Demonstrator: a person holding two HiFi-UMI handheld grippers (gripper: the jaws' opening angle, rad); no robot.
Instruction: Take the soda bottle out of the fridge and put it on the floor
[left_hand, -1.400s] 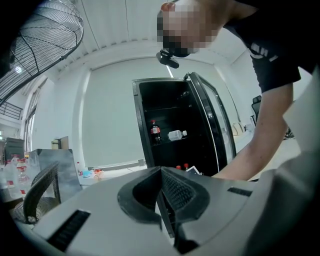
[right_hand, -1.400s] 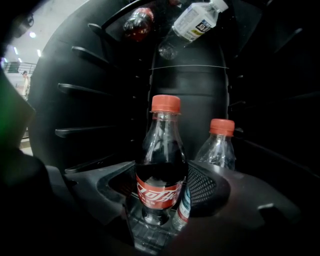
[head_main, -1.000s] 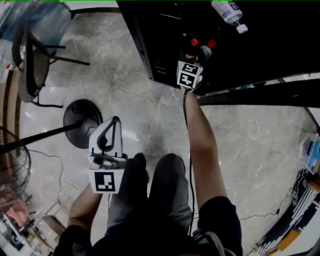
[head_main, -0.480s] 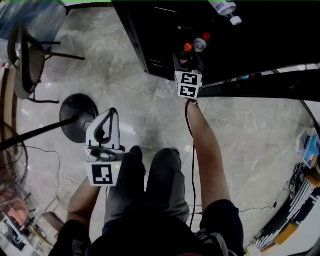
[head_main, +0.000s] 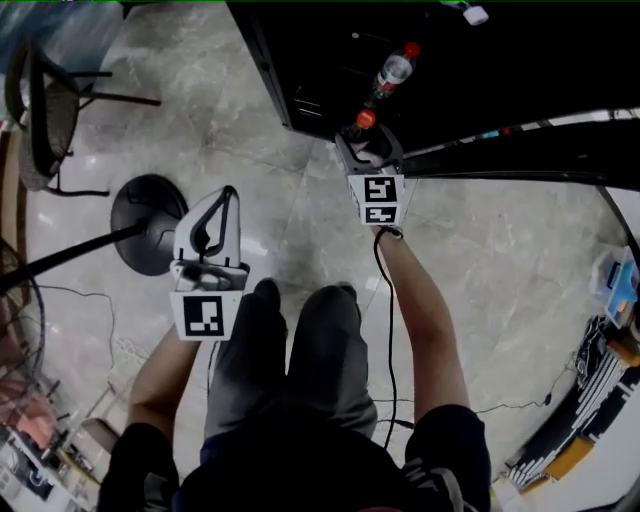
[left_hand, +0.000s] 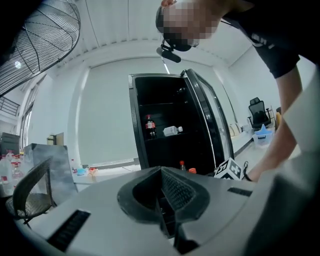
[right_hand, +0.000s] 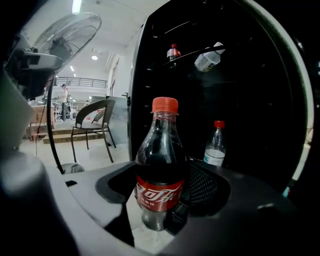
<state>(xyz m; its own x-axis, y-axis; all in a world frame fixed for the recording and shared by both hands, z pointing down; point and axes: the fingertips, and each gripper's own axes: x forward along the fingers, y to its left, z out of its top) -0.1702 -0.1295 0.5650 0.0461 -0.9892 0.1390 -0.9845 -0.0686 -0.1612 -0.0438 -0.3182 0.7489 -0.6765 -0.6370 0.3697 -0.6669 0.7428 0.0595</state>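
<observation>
The soda bottle (head_main: 364, 124) is dark cola with a red cap and red label (right_hand: 161, 175). It stands upright between the jaws of my right gripper (head_main: 365, 140), which is shut on its lower body, at the fridge's front edge over the floor. The black fridge (head_main: 300, 60) stands open. A clear water bottle (head_main: 393, 68) with a red cap stays inside on the bottom shelf (right_hand: 216, 147). My left gripper (head_main: 225, 195) hangs by the person's left knee, shut and empty; its jaws (left_hand: 167, 200) point toward the fridge (left_hand: 165, 125).
The fridge door (head_main: 520, 160) stands open to the right. On an upper shelf are another cola bottle (right_hand: 173, 54) and a clear bottle lying down (right_hand: 209, 57). A fan's round base (head_main: 145, 220) and a chair (head_main: 45, 110) stand left on the marble floor.
My right gripper has drawn the soda bottle back out of the fridge toward the person. The clear bottle stayed behind on the shelf. The left gripper has hardly shifted.
</observation>
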